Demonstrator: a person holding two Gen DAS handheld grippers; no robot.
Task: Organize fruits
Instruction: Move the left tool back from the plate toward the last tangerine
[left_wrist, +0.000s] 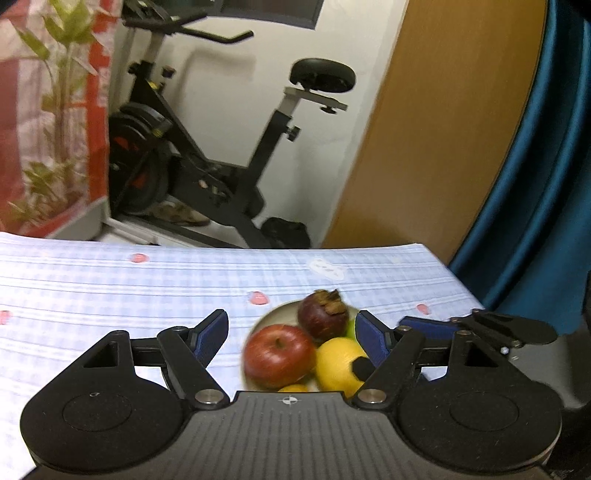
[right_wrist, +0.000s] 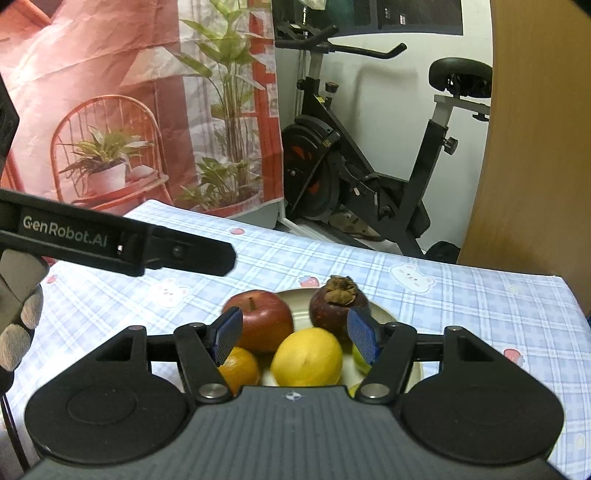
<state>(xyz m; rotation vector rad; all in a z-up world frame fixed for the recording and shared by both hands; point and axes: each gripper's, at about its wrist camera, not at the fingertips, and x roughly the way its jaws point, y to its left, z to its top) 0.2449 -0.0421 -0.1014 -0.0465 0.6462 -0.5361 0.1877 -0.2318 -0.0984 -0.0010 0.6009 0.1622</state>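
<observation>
A pale plate (right_wrist: 384, 312) on the checked tablecloth holds a red apple (right_wrist: 260, 317), a dark mangosteen (right_wrist: 338, 308), a yellow lemon (right_wrist: 308, 356), an orange (right_wrist: 240, 367) and a green fruit (right_wrist: 360, 358). My right gripper (right_wrist: 295, 334) hangs open just above them, with nothing pressed between its blue pads. In the left wrist view the apple (left_wrist: 279, 354), mangosteen (left_wrist: 323, 317) and lemon (left_wrist: 340, 363) lie beyond my left gripper (left_wrist: 291, 332), which is open and empty. The right gripper (left_wrist: 472, 325) sits close at its right side.
The table (right_wrist: 480, 295) ends at its far edge before an exercise bike (right_wrist: 369, 177) and a wooden door (left_wrist: 443, 129). A blue curtain (left_wrist: 535, 184) hangs at the right. A gloved hand (right_wrist: 22, 332) holds the left gripper (right_wrist: 221, 254), which reaches in from the left.
</observation>
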